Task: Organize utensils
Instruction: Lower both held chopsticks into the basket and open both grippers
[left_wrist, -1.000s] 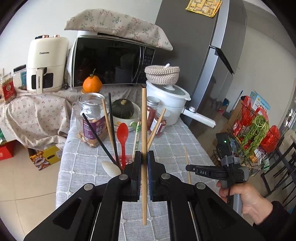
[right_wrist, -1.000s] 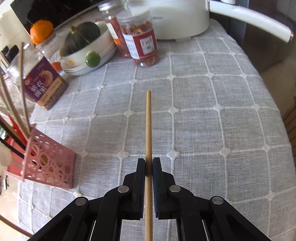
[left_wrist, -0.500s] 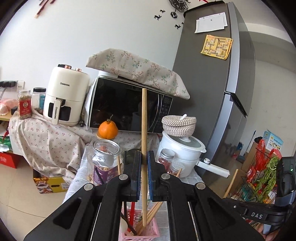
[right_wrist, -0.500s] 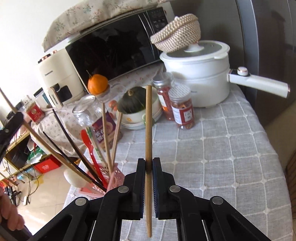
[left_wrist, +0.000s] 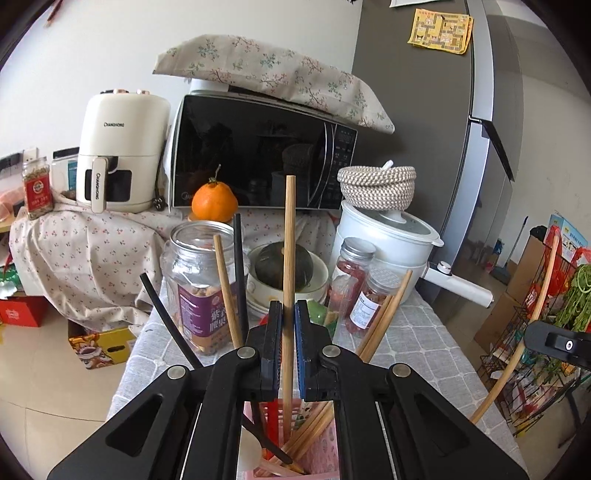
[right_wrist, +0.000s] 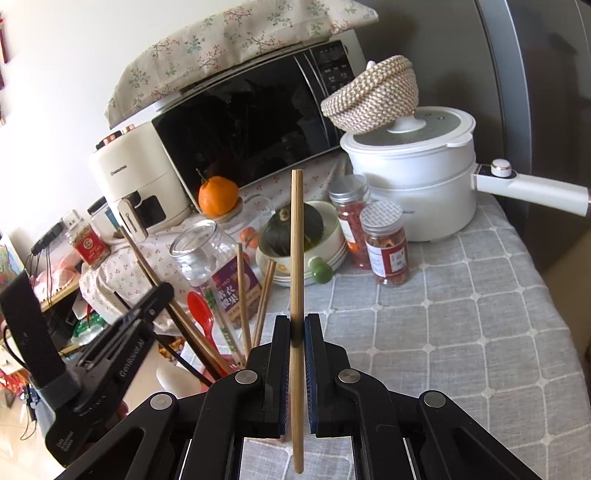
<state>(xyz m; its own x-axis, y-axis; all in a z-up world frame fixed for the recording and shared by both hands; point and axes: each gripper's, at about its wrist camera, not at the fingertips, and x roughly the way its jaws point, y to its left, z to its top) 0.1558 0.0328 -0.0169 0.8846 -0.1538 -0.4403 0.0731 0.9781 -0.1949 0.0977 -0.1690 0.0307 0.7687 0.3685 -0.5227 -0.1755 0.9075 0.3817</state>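
My left gripper (left_wrist: 288, 306) is shut on a wooden chopstick (left_wrist: 290, 240) that stands upright, its lower end down inside the pink utensil holder (left_wrist: 325, 454). The holder also carries several wooden chopsticks, two black chopsticks (left_wrist: 238, 266), a red spoon (right_wrist: 201, 310) and a white spoon (right_wrist: 173, 380). My right gripper (right_wrist: 296, 321) is shut on a second wooden chopstick (right_wrist: 296, 240), held upright above the grey checked tablecloth (right_wrist: 461, 332), to the right of the holder. The left gripper's body (right_wrist: 110, 339) shows at the left of the right wrist view.
Behind the holder stand a glass jar (left_wrist: 199, 280), a bowl with a dark squash (left_wrist: 284, 266), two spice jars (left_wrist: 369, 302) and a white electric pot (left_wrist: 388, 240). A microwave (left_wrist: 258, 155) and an air fryer (left_wrist: 122, 147) sit further back. A wire rack (left_wrist: 554, 314) stands beyond the table's right edge.
The left gripper has come down and set its chopstick's lower end into the pink holder. The right gripper has lifted its chopstick off the cloth and tilted it upright.
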